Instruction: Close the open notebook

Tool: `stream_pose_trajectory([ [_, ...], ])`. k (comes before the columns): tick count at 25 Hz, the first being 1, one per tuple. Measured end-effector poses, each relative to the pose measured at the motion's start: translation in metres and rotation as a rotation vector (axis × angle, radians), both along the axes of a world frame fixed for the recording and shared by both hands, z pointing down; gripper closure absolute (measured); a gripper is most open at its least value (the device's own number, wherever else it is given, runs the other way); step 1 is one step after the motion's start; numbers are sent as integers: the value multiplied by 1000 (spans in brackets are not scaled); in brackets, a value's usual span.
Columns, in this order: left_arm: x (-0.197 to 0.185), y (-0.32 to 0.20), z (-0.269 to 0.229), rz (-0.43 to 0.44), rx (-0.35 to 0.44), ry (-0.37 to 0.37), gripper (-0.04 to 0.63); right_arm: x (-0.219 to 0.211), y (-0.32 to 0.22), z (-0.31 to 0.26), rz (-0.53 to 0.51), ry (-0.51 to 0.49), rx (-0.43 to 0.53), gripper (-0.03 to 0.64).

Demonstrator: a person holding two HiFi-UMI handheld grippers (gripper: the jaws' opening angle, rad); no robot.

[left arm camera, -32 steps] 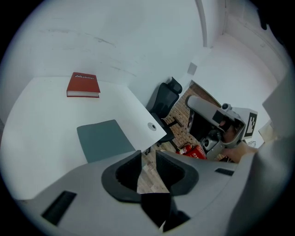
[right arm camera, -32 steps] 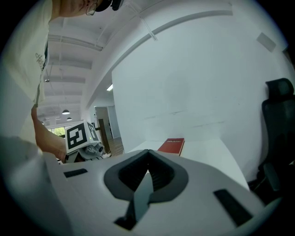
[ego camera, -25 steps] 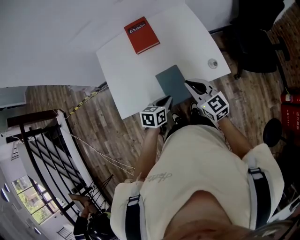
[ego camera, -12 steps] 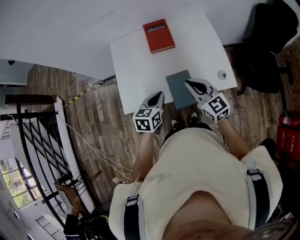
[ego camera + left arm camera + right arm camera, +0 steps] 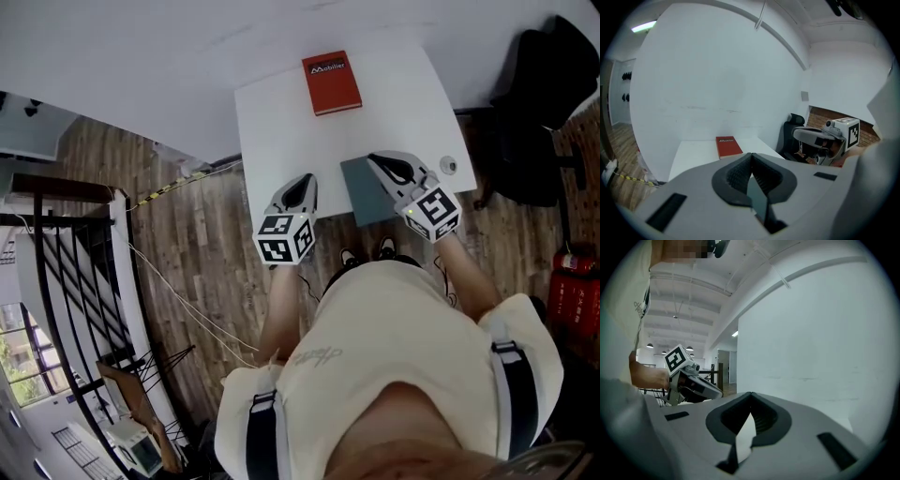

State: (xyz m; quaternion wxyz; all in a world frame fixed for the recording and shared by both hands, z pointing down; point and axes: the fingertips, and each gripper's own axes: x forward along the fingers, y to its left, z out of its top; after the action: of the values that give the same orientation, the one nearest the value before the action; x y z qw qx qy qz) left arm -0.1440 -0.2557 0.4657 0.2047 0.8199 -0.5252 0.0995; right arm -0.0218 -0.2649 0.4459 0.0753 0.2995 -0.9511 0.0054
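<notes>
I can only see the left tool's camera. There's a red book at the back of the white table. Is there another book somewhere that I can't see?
Observer: Yes. The head view shows a grey-blue notebook lying at the near edge of the table, and it looks closed.
Operator: Is my other tool holding it?
Observer: No. In the right gripper view the right tool has its jaws together with nothing between them.
Operator: Is anything else on the table?
Observer: A small round thing sits near the table's right edge, a little to the right of the notebook.
</notes>
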Motion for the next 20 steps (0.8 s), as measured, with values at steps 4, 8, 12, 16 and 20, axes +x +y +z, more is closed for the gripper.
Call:
stream_pose_trajectory([
  [4, -4, -10, -22, -6, 65, -59, 577, -2, -8, -19, -4, -20, 42, 609],
  [8, -8, -19, -44, -19, 122, -65, 577, -2, -19, -32, 11, -26, 74, 609],
  [12, -15, -25, -62, -55, 180, -74, 577, -1, -24, -45, 8, -28, 106, 609],
  [16, -23, -33, -74, -89, 210, -89, 577, -3, -30, -59, 1, -34, 131, 609],
  [20, -26, -44, -83, -104, 228, -89, 576, -3, -38, -70, -6, -40, 148, 609],
])
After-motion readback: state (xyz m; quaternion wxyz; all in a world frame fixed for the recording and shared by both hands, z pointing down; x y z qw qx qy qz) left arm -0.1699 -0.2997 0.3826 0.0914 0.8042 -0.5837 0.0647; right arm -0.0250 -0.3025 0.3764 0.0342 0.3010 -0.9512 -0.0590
